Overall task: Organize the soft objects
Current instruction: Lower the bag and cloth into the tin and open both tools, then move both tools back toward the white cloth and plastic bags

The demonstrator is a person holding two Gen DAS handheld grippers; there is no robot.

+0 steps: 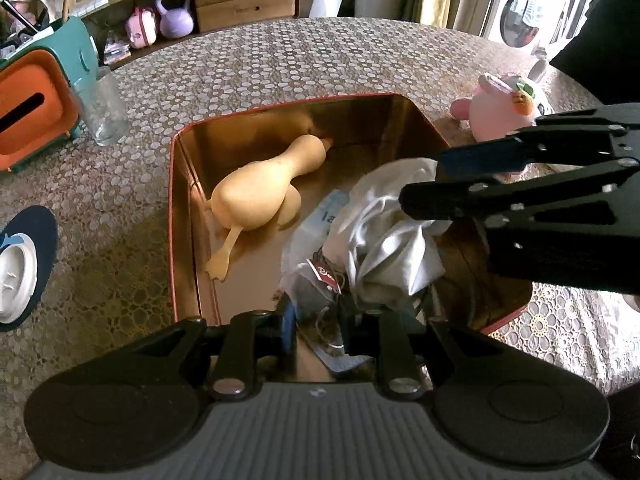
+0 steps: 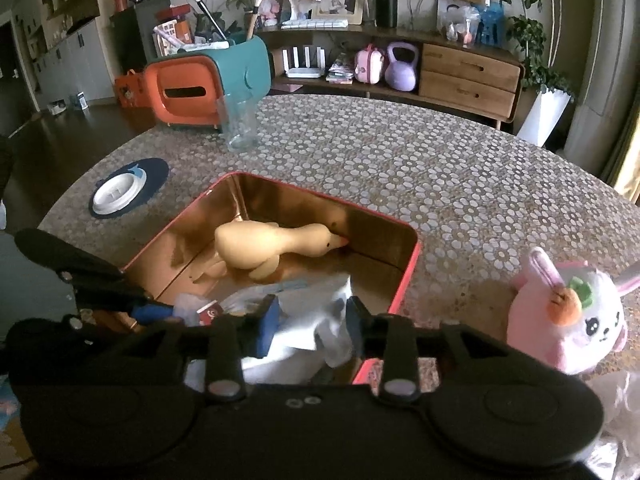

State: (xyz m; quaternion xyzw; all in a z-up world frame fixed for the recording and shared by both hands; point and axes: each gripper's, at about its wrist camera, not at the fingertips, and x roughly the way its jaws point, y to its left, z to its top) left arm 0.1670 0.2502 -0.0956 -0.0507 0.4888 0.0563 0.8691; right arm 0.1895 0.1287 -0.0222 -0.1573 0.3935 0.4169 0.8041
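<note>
A red tin box with a shiny gold inside stands on the table. A yellow rubber duck lies in its far half. A clear plastic bag with a red tag and a white cloth lie in its near half. My left gripper is open, its fingers either side of the bag. My right gripper is open around the white cloth; it also shows in the left wrist view. A pink and white plush rabbit sits on the table right of the box.
An orange and teal tissue box and a clear glass stand at the far left. A white lid on a dark blue coaster lies left of the box. A sideboard stands beyond the table.
</note>
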